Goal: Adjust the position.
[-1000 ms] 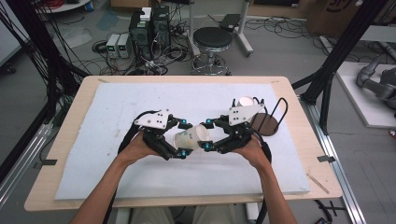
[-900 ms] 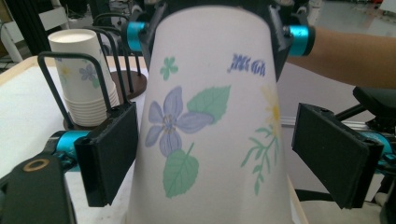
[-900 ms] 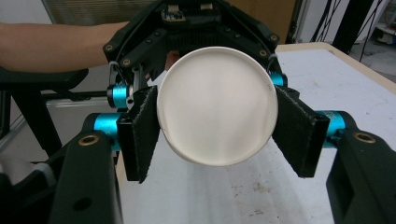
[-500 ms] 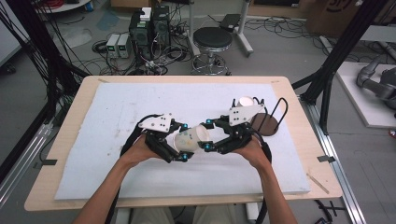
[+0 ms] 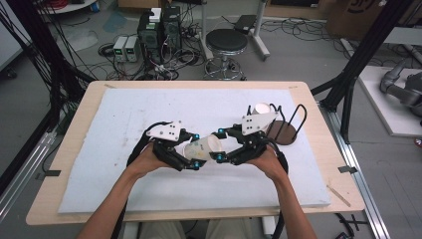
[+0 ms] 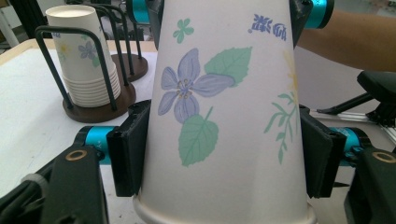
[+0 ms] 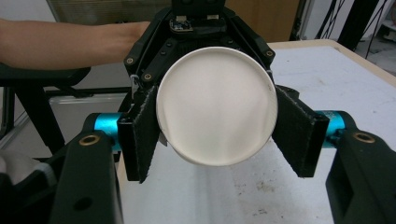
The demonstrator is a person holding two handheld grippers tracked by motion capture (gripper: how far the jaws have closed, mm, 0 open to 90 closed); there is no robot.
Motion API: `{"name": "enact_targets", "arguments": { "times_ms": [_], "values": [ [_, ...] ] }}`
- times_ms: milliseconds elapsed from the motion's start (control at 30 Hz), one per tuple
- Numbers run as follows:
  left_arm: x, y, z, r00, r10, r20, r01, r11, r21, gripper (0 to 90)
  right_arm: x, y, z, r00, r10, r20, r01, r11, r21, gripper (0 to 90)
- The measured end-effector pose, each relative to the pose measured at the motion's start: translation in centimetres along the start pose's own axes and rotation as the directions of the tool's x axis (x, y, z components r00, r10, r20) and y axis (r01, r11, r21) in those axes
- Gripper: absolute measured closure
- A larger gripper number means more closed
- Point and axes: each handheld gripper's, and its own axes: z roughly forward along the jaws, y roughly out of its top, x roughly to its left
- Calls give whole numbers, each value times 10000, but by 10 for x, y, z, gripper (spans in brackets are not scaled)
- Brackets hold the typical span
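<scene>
A white paper cup (image 5: pixel 201 148) printed with flowers lies sideways in the air between my two grippers, above the white mat. My left gripper (image 5: pixel 195 151) is shut on its wide end; in the left gripper view the pads press both sides of the cup (image 6: pixel 224 116). From the opposite side my right gripper (image 5: pixel 219 145) is around the narrow end. In the right gripper view the cup's round base (image 7: pixel 217 105) faces the camera, with my right gripper's (image 7: pixel 217 135) two pads touching its edges.
A stack of paper cups (image 5: pixel 262 108) (image 6: pixel 88 65) stands in a dark wire rack (image 5: pixel 286 132) on a round wooden base, just behind the right hand. A white foam mat (image 5: pixel 124 124) covers most of the wooden table (image 5: pixel 328 164).
</scene>
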Motion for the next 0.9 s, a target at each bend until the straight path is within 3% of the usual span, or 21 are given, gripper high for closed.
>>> {"name": "enact_targets", "arguments": {
  "times_ms": [67, 133, 200, 433, 567, 733, 800, 900],
  "values": [
    [-1, 0, 0, 10000, 3, -12, -3, 10000, 60, 299, 0, 0, 1, 10000, 29, -85, -28, 10000, 6, 311],
    [0, 0, -1, 10000, 8, -46, -8, 9999, 106, 298, 0, -1, 4, 9993, 313, -184, -314, 9995, -64, 141],
    [0, -1, -1, 9999, -34, -98, 35, 9999, 97, 299, 1, -2, 5, 9991, 410, 62, -410, 9992, 30, 142],
    [-1, 0, -4, 9998, -46, -211, 50, 9998, 198, 298, 2, -2, 2, 9992, 373, 174, -375, 9992, 150, 142],
    [-3, 1, -9, 9993, 116, -349, -87, 9967, 811, 296, 4, -2, -1, 9988, 296, 402, -322, 9972, 669, 142],
    [-4, 7, -14, 9984, 340, -445, -235, 9754, 2190, 296, 4, 5, -3, 9976, -27, 692, -95, 9845, 1751, 142],
    [-4, 10, -16, 9986, 402, -352, -291, 9618, 2720, 295, 4, 8, -1, 9976, -170, 671, 14, 9741, 2261, 142],
    [-4, 13, -16, 9987, 430, -274, -314, 9417, 3350, 295, 5, 12, 4, 9968, -362, 708, 126, 9508, 3095, 142]
  ]
}}
